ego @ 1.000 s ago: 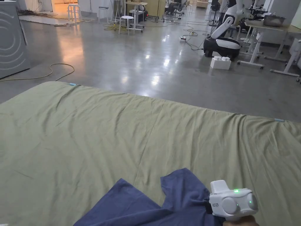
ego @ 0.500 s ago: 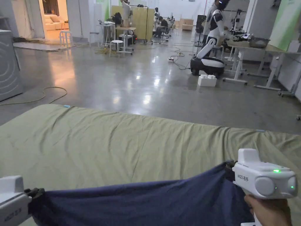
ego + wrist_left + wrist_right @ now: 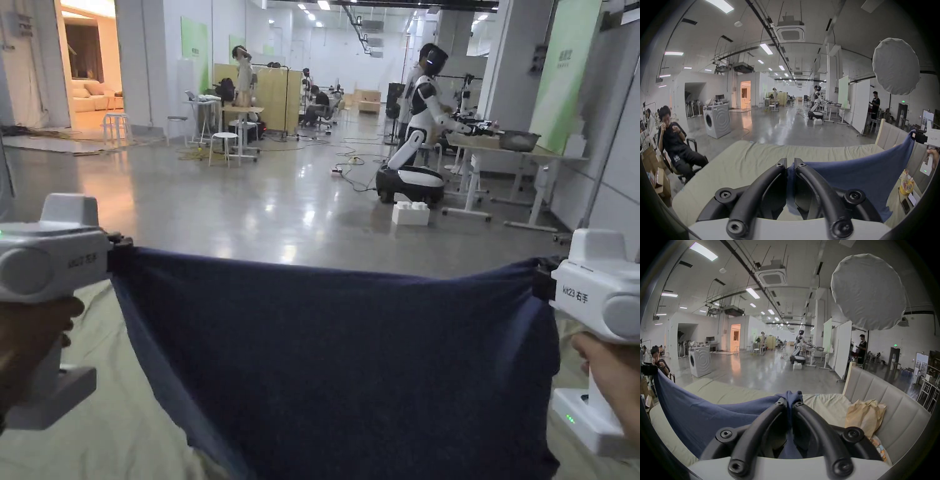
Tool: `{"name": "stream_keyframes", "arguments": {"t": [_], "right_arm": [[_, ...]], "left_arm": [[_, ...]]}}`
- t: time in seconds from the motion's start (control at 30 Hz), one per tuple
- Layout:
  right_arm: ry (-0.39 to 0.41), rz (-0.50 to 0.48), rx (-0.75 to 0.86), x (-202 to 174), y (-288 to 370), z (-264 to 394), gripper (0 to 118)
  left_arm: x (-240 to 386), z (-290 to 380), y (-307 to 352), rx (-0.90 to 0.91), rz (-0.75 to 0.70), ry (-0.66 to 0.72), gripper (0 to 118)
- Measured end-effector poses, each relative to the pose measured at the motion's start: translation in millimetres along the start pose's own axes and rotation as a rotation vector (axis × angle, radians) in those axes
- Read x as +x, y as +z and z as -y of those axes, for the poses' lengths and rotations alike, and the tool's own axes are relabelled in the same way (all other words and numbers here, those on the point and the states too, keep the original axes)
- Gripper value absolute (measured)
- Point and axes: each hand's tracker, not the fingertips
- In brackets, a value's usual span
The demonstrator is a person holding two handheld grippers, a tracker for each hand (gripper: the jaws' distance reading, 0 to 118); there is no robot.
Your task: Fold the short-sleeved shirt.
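You are holding the dark blue short-sleeved cotton shirt (image 3: pixel 337 369) up in the air between your two hands, stretched wide like a curtain in front of you. Your left white handheld gripper (image 3: pixel 115 251) is pinching one top corner, and in the left gripper view its black jaws are closed narrow with a fold of blue cloth (image 3: pixel 790 172) squeezed between them. Your right white handheld gripper (image 3: pixel 542 281) is gripping the opposite top corner the same way, with a bunch of fabric (image 3: pixel 791 400) poking out above its closed jaws.

Compared with a second ago, the change is large: then the shirt was lying crumpled on the pale green bedsheet (image 3: pixel 119 400) with only the right gripper at it. Half a second ago both grippers were already clamped on it and the top edge was low over the sheet. Now you are lifting it clear, so the body is hanging below the taut top edge, above the bed. That suggests you are shaking it out flat before laying it down for the first fold, so the folding itself is not yet begun.

Beyond the bed, the polished grey concrete floor (image 3: pixel 281 206) is stretching away to a white humanoid robot (image 3: pixel 415 144) beside a work table.
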Motion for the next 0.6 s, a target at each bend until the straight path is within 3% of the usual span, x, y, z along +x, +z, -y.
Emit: {"name": "stream_keyframes", "arguments": {"t": [0.07, 0.13, 0.2, 0.3, 0.37, 0.43, 0.47, 0.6], "right_arm": [[0.052, 0.024, 0.062, -3.2, 1.1, -19.9, 5], [0.023, 0.03, 0.039, -3.6, -2.6, -35.6, 5], [0.016, 0.039, 0.05, -3.0, -8.5, -50.5, 5], [-0.006, 0.05, 0.04, -1.4, -17.5, -69.9, 5], [0.037, 0.067, 0.079, -4.0, -19.7, -85.0, 5], [0.027, 0.066, 0.069, -2.2, -28.7, -96.2, 5], [0.027, 0.068, 0.073, -2.4, -30.1, -102.3, 5], [0.041, 0.083, 0.101, -1.2, -37.4, -126.2, 5]], "left_arm": [[1.6, -19.4, -10.4, 0.016, -0.009, -0.011, 8], [-0.1, -42.6, -16.8, 0.03, -0.017, -0.017, 8], [-1.5, -61.0, -23.2, 0.046, 0.0, 0.077, 7], [-1.3, -32.4, -13.4, 0.046, -0.015, 0.043, 8], [-6.2, -62.5, -43.6, 0.056, -0.009, 0.042, 8], [-4.1, -58.9, -40.1, 0.059, -0.01, 0.046, 8], [-3.7, -97.9, -63.7, 0.065, -0.018, 0.058, 8], [9.4, -121.1, -63.4, 0.066, -0.03, 0.083, 8]]}}
